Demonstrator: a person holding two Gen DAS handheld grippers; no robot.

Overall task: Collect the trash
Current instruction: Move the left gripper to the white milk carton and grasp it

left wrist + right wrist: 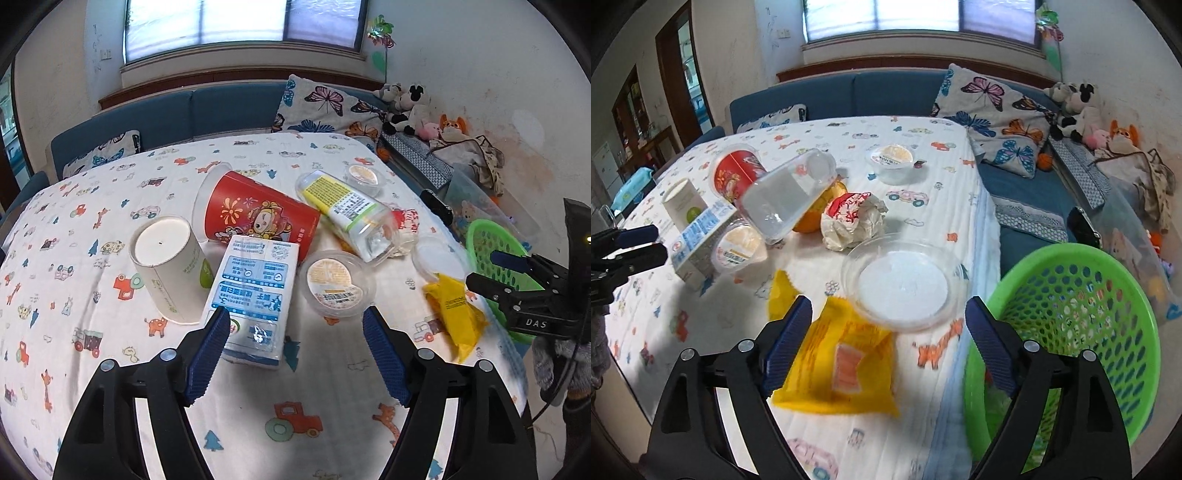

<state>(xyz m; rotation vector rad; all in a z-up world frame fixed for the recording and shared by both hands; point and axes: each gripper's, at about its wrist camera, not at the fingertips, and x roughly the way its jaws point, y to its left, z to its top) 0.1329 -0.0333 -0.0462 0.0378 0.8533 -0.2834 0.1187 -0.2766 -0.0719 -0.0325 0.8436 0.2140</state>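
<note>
Trash lies on a table with a cartoon-print cloth. My left gripper is open just in front of a blue-and-white milk carton. Around the carton are a white paper cup, a tipped red cup, a clear bottle and a lidded pudding cup. My right gripper is open above a yellow wrapper and a clear plastic lid. A green mesh basket sits at the table's right edge.
A crumpled paper wrapper, an orange and a second pudding cup lie further back. A blue sofa with butterfly pillows and plush toys lies behind and to the right.
</note>
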